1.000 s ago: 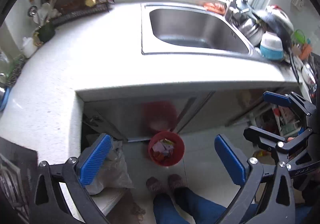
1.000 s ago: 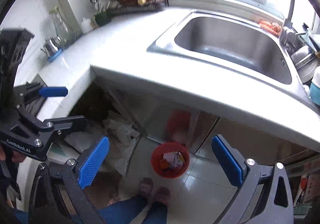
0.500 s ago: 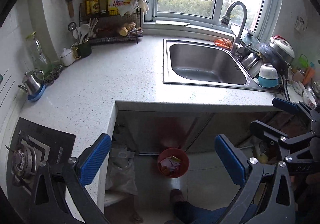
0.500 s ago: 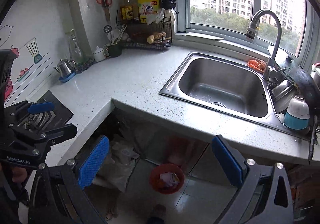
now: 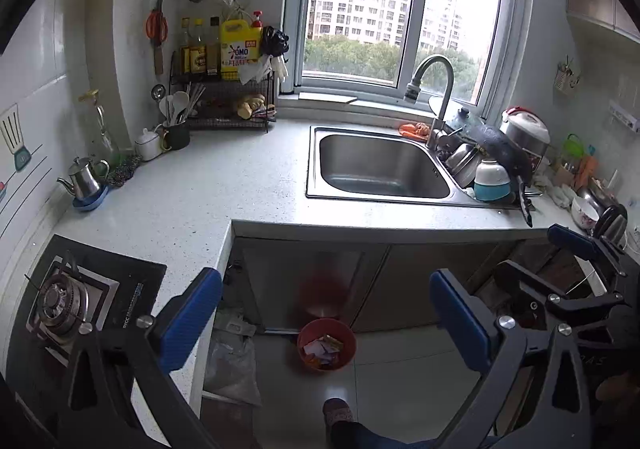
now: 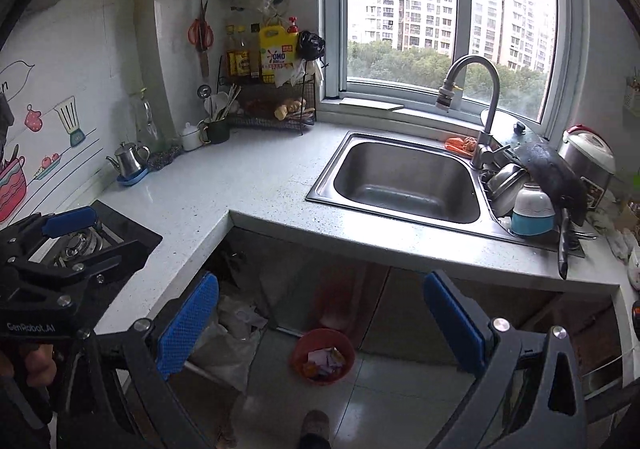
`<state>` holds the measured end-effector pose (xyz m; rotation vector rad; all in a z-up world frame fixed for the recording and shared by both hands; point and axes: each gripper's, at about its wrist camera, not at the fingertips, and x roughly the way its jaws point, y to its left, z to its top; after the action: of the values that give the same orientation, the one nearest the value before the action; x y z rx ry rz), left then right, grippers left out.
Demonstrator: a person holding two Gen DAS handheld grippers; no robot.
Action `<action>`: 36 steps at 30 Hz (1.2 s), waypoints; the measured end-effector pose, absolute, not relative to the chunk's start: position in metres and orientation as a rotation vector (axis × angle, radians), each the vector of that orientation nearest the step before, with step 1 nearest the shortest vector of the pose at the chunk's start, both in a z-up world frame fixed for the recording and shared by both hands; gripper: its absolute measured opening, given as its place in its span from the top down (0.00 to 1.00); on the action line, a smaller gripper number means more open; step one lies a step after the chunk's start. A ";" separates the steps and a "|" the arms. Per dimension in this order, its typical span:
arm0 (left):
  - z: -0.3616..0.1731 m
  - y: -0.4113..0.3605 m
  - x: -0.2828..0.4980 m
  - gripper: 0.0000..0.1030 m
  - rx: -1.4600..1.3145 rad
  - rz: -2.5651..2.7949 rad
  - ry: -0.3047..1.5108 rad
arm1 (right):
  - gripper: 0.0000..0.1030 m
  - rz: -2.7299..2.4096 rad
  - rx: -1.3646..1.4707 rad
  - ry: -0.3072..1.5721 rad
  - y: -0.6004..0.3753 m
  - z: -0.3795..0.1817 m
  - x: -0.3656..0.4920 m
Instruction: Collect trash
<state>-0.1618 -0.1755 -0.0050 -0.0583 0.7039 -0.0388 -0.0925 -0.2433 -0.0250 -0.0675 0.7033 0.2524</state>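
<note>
A red trash bin (image 5: 326, 344) (image 6: 322, 355) stands on the floor tiles below the counter, holding paper and wrapper scraps. My left gripper (image 5: 326, 315) is open, raised well above the bin, nothing between its blue pads. My right gripper (image 6: 320, 319) is open too and holds nothing. In the left wrist view the right gripper (image 5: 580, 269) shows at the right edge. The right wrist view shows the left gripper (image 6: 72, 233) at its left edge, held by a hand.
An L-shaped white counter (image 5: 192, 205) carries a steel sink (image 5: 380, 169), a dish pile (image 5: 492, 169), a gas stove (image 5: 64, 301), a kettle (image 5: 84, 179) and a rack of bottles (image 5: 224, 89). A plastic bag (image 5: 232, 365) sits under the counter. A slippered foot (image 5: 338, 415) stands near the bin.
Both grippers have risen and tilted up, away from the bin; window and wall now fill the upper view, and the bin looks smaller. Both stayed open.
</note>
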 end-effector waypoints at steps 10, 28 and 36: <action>0.010 -0.184 -0.209 0.00 -0.028 -0.052 0.672 | 0.01 0.229 -0.057 0.653 -0.251 -0.005 -0.133; 0.007 -0.197 -0.230 0.00 -0.028 -0.047 0.681 | 0.01 0.263 -0.056 0.633 -0.257 -0.004 -0.151; 0.008 -0.200 -0.233 0.00 -0.014 -0.041 0.682 | 0.01 0.265 -0.053 0.634 -0.254 -0.004 -0.155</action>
<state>-0.2331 -0.2004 0.0078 -0.0136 0.6818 -0.0406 -0.1553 -0.2538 -0.0038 -0.0528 0.6337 0.2653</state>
